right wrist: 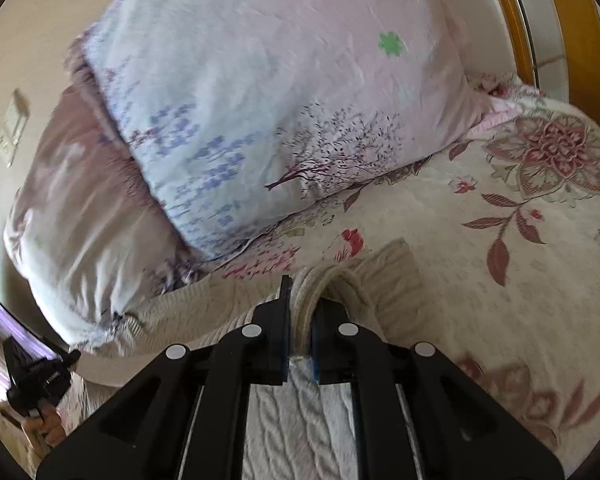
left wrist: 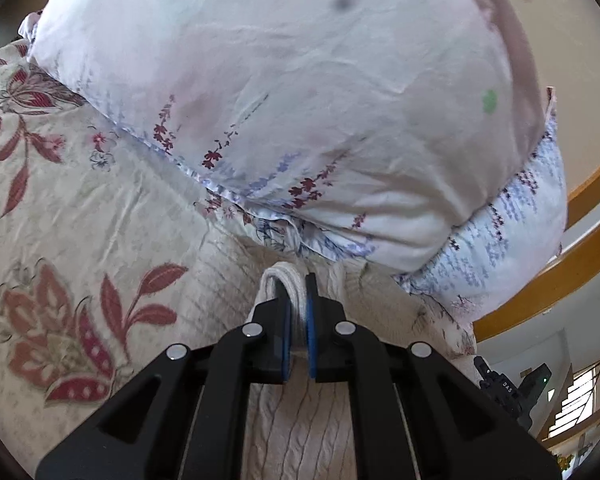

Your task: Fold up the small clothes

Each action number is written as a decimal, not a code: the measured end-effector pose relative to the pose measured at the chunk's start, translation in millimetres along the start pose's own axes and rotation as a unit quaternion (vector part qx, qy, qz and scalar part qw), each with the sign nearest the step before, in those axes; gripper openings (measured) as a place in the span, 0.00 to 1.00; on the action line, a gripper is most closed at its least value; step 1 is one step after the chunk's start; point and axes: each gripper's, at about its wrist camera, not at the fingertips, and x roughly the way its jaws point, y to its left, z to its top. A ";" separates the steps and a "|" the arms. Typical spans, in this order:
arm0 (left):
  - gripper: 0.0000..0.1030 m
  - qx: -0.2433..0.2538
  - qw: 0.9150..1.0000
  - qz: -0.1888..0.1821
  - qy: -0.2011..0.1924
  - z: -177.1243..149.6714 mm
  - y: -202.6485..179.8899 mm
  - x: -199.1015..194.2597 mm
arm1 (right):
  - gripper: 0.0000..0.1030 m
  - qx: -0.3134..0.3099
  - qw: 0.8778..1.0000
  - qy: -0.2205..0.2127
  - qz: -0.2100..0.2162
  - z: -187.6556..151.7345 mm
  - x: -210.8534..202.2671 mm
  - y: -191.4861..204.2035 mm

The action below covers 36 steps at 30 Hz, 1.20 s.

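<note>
A cream cable-knit sweater (left wrist: 300, 420) lies on a floral bedspread (left wrist: 72, 216). My left gripper (left wrist: 297, 312) is shut on a folded ribbed edge of the sweater, which bulges out in a loop past the blue pads. In the right wrist view the same sweater (right wrist: 296, 420) spreads below my right gripper (right wrist: 300, 320), which is shut on another bunched ribbed edge of it. Part of the knit (right wrist: 388, 276) rises in a fold just beyond the right fingers. Both views are slightly blurred.
A big pale quilt bundle (left wrist: 292, 92) with purple flower prints is piled right behind the sweater, also seen as the quilt (right wrist: 260, 120) in the right view. A wooden frame (left wrist: 572, 260) runs at the right. The other gripper (left wrist: 508, 396) shows at the lower right, and as a black gripper (right wrist: 36, 376) at the lower left.
</note>
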 end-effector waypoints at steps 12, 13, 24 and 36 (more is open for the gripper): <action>0.61 -0.010 1.000 -0.002 -0.004 4.3 -0.9 -14.7 | 0.72 -0.001 1.000 -0.002 -0.015 7.4 -17.7 -3.2; 0.61 0.002 1.000 0.001 -0.001 0.9 -1.3 -22.5 | 0.72 -0.018 1.000 -0.006 -0.019 2.1 -29.0 -5.1; 0.51 0.110 0.991 0.065 0.029 -53.6 6.6 -62.8 | 0.46 -0.097 0.991 0.038 -0.082 -45.0 -56.6 -30.8; 0.11 0.109 0.989 0.085 0.049 -65.2 17.6 -54.9 | 0.08 -0.135 0.986 0.034 -0.087 -66.6 -67.5 -24.1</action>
